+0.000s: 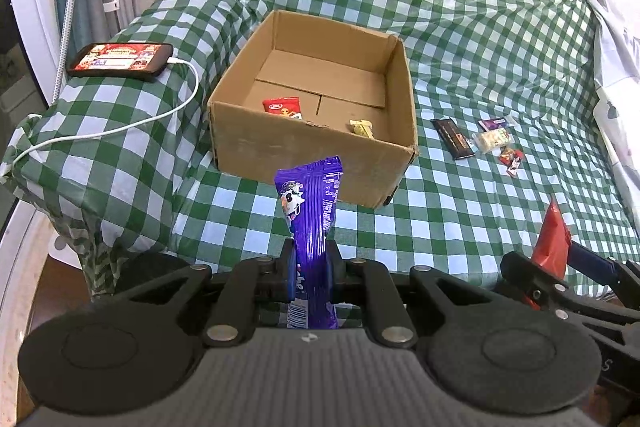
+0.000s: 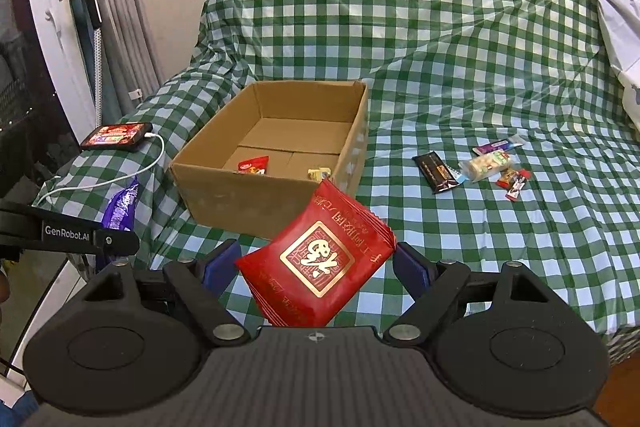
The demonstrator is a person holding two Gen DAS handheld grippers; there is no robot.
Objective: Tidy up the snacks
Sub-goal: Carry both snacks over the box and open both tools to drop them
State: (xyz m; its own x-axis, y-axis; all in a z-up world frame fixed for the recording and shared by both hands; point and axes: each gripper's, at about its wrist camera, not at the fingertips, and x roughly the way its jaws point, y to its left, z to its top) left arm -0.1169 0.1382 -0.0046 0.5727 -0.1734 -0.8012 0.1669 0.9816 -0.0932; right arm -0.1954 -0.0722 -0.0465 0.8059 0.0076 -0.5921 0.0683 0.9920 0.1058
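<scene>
Two grippers, both loaded: left gripper point(image 1: 311, 259) fingers clamped on upright purple snack bar point(image 1: 310, 211); right gripper point(image 2: 318, 263) fingers pinching tilted red packet point(image 2: 316, 261). Beyond, open cardboard box point(image 2: 224, 197) on green checkered cloth point(image 2: 480, 227), small red pack point(image 2: 253, 165) and yellow candy point(image 2: 319, 173) inside. Right of box, loose snack cluster point(image 2: 476, 167). Far left, phone point(image 2: 117, 135) charging.

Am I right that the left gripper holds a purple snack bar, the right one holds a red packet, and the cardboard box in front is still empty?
Not quite: the cardboard box is not empty. The left wrist view shows a small red packet and a yellowish sweet on its floor. The rest holds: the left gripper grips the purple snack bar, and the right gripper grips the large red packet.
</scene>
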